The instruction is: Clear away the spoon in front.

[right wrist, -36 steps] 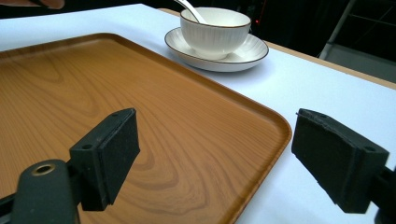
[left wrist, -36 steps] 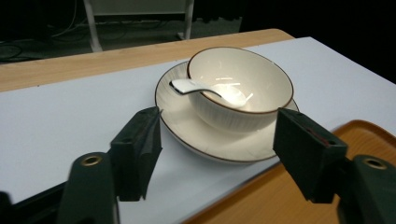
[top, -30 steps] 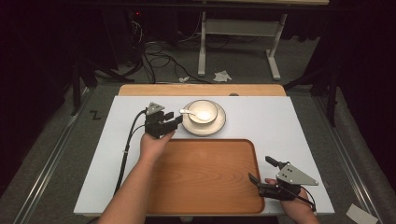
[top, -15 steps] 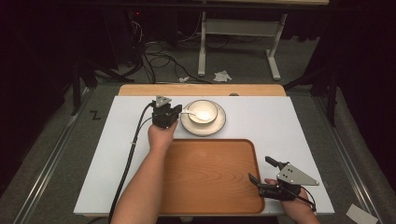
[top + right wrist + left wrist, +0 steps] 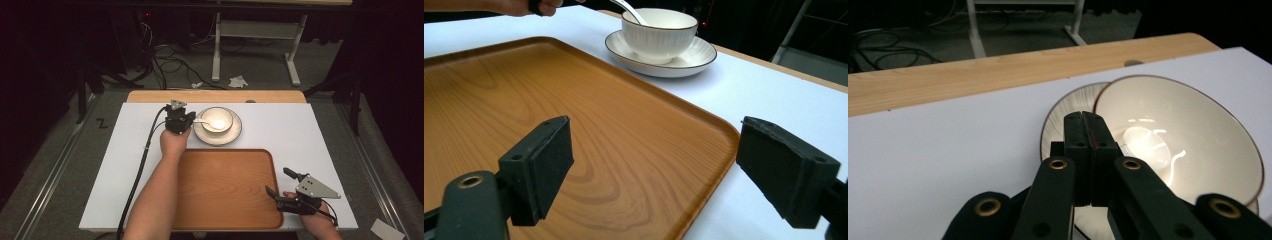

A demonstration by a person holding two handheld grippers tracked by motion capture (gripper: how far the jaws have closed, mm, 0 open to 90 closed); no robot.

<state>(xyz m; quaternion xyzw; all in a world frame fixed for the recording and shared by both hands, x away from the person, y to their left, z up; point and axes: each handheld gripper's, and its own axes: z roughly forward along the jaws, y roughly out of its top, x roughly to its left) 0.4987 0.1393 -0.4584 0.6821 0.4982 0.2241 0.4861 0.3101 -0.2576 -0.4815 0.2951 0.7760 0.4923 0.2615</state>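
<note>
Left gripper (image 5: 186,121) sits at the far side of the table, just left of the white bowl (image 5: 217,119). Its jaws are pressed together, maybe on the spoon (image 5: 201,121) handle, but I cannot tell. The bowl stands on a saucer (image 5: 237,134), so both could be lifted together. Right gripper (image 5: 282,182) waits wide open at the near right edge of the wooden tray (image 5: 225,185), holding nothing.

Bowl (image 5: 217,119) on saucer (image 5: 235,134) — behind the tray (image 5: 225,187) — spoon (image 5: 202,121) in it.
</note>
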